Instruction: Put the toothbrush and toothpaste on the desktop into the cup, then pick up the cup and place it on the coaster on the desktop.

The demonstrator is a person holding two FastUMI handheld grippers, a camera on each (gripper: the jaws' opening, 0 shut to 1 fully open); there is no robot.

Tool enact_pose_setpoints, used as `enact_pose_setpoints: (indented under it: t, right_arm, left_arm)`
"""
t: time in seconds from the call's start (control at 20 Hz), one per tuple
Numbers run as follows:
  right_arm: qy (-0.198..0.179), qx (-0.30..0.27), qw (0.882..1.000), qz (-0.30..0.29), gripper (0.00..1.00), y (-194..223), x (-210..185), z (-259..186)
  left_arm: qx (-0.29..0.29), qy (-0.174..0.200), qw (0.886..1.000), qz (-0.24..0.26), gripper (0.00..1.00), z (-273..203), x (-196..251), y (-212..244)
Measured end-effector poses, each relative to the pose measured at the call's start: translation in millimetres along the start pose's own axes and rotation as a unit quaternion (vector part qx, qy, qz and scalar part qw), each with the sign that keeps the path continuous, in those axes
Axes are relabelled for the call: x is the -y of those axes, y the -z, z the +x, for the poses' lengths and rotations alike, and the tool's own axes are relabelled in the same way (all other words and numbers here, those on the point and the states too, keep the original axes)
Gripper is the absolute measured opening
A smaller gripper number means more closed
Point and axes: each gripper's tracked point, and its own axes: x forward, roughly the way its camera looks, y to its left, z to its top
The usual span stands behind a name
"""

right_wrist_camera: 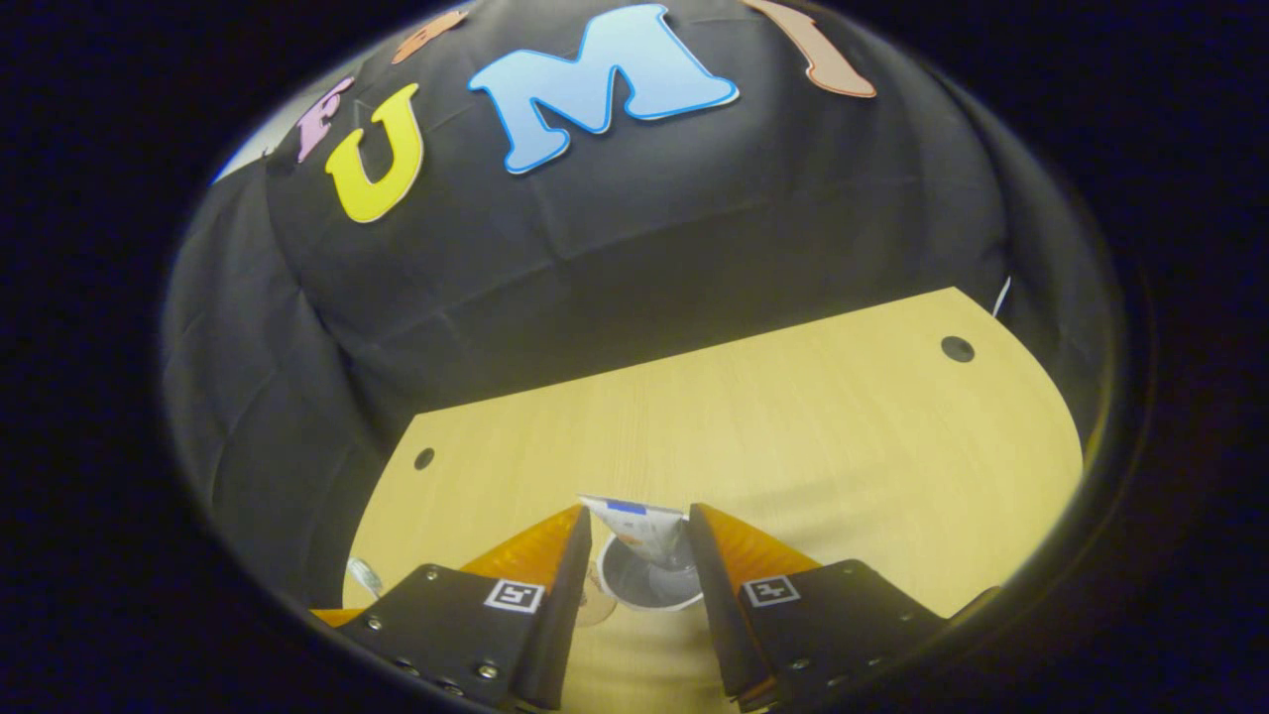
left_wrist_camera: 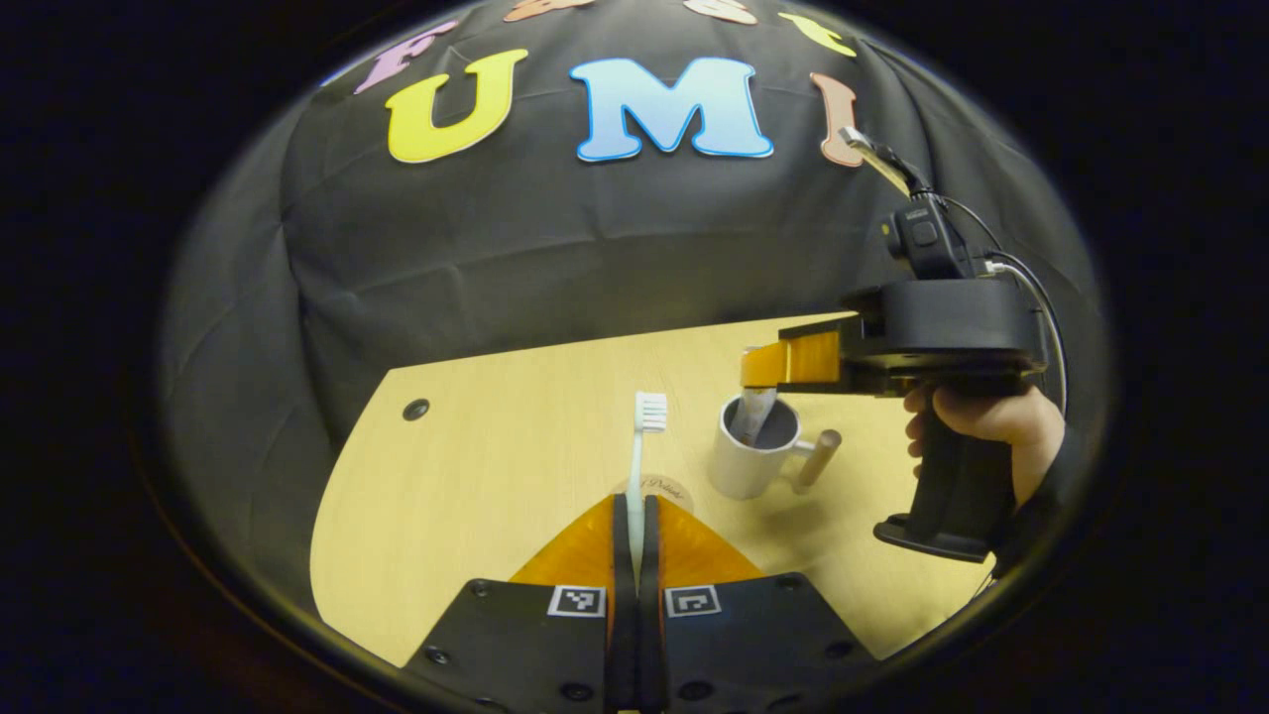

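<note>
My left gripper (left_wrist_camera: 634, 501) is shut on the handle of a white toothbrush (left_wrist_camera: 639, 451), which points forward with its bristled head raised over the desk. Right of it stands a white cup (left_wrist_camera: 742, 466) with a wooden handle. Above the cup a hand holds my right gripper (left_wrist_camera: 761, 369). In the right gripper view that gripper (right_wrist_camera: 639, 521) is shut on the flat end of the toothpaste tube (right_wrist_camera: 642, 526), whose lower end hangs inside the cup (right_wrist_camera: 649, 590). A pale round coaster (left_wrist_camera: 674, 487) lies on the desk just beyond the left fingertips, left of the cup.
The light wooden desk (left_wrist_camera: 496, 466) has a curved left edge and a dark cable hole (left_wrist_camera: 416, 409) near its back left. Another hole (right_wrist_camera: 957, 348) sits at the back right. Black cloth hangs directly behind the desk.
</note>
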Motion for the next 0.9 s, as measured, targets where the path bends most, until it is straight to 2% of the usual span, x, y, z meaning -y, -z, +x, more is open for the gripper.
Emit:
enact_pose_setpoints:
  t: [0.05,0.55,0.9]
  right_arm:
    - [0.001,0.004,1.0,-0.001,0.58,-1.9,0.3,-3.1]
    - [0.009,0.04,0.999,0.015,0.58,-25.5,15.1,-29.0]
    - [0.034,0.045,0.998,0.019,0.58,-29.3,43.0,-38.3]
  left_arm:
    - [0.003,0.001,1.0,0.001,0.08,-1.2,0.1,-1.4]
    - [0.029,0.026,0.999,0.018,0.07,2.4,18.9,-13.8]
    - [0.072,0.058,0.994,0.056,0.08,18.3,54.5,-54.1]
